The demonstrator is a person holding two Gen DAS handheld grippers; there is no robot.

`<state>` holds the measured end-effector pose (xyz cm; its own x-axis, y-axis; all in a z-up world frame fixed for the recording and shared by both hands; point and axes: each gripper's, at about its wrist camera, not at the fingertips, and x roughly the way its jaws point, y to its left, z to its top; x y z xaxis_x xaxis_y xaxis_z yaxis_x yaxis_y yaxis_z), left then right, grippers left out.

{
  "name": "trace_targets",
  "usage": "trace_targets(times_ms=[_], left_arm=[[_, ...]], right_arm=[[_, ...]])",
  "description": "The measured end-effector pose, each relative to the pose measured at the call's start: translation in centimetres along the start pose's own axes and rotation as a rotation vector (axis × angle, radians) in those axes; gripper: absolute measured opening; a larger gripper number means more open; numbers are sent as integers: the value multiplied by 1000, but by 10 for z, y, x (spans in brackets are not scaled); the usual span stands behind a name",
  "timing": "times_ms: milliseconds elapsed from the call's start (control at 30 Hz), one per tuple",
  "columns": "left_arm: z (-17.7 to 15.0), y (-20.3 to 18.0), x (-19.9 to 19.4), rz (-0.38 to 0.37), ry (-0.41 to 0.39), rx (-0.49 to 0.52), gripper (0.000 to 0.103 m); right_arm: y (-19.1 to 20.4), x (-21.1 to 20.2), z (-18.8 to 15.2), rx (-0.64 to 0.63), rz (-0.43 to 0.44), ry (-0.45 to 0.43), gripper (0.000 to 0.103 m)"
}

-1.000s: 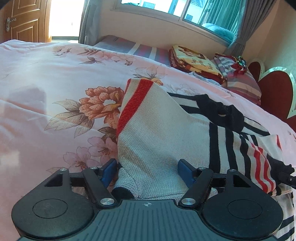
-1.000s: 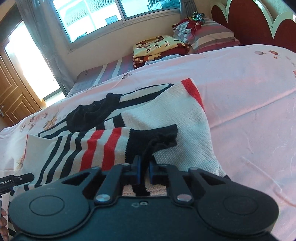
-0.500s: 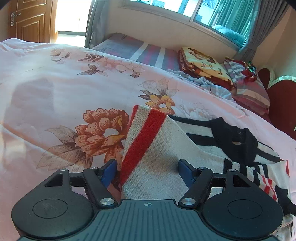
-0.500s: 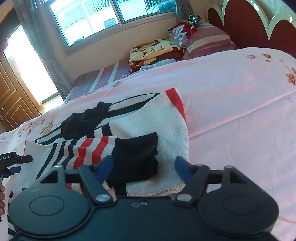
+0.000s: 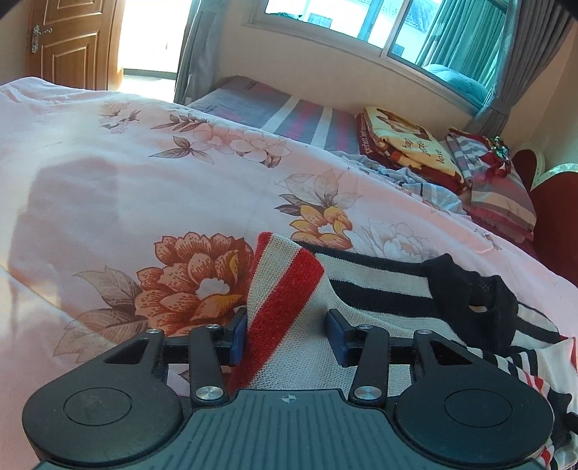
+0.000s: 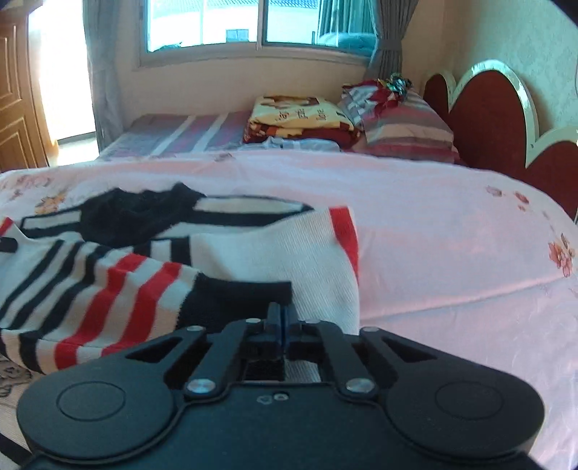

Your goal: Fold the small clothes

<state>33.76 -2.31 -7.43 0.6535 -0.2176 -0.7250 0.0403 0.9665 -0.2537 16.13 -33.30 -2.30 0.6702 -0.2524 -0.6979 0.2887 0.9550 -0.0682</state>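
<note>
Right hand-held gripper (image 6: 281,320) over a striped sweater (image 6: 253,253) on a bed (image 6: 451,235).
Jaws closed together, having just been closing, at the black cuff (image 6: 234,300) of a red, black and white striped sleeve; whether fabric is pinched cannot be told. Folded blankets (image 6: 296,115) and a striped pillow (image 6: 404,130) lie beneath the window (image 6: 231,21), beside the red headboard (image 6: 487,119).

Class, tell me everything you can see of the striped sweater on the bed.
The sweater is a cream knit with black and red stripes, a black collar and a black cuff. It lies partly folded and rumpled on the pink floral bedspread. The left gripper has just been closing around a raised, red-banded edge; the right gripper is shut at the black cuff, though a grip cannot be confirmed.
</note>
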Motion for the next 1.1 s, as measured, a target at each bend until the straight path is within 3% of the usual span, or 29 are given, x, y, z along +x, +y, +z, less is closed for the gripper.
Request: trace_targets(times_ms=[100,133,167,200,267,367,567,733,800,833,867,900,933,1100], left_arm=[[1,2,-3,-8,3,10,47],[1,3,-5,-8,5,8,48],[1,4,-7,-6,6,3,55],[1,6,-10,-2,6,-7,69],[-2,11,-18,-9,-14,-15,78],[-8,14,-29,-19,-10,7,78],[-33,17,-46,-33,19,38,78],[-45,16,-42,-26,27,49,78],[-44,16,-41,-21,15,39,78],[-42,16,-39,-13,4,35,78],[-41,16,-38,-6,-5,31,71],[-39,16,-35,7,-14,26,59],[-35,17,-33,9,-19,18,56],[-8,17,-12,1,4,-48,56]], right_arm=[[-14,3,-7,53,-16,9,0],[-17,-1,-6,85,4,3,5],[-17,-6,-4,103,16,-12,12],[-16,-13,-2,107,33,-31,15],[-13,-20,3,116,93,-34,28],[-12,-23,2,153,140,-12,39],[-15,-20,-14,264,215,73,43],[-2,-10,-12,275,242,85,47],[1,-8,-14,260,223,88,43],[2,-8,-15,257,212,77,36],[3,-9,-15,252,207,72,22],[4,-8,-14,238,200,67,15],[6,-9,-13,218,187,53,7],[18,-21,-4,71,119,-44,6]])
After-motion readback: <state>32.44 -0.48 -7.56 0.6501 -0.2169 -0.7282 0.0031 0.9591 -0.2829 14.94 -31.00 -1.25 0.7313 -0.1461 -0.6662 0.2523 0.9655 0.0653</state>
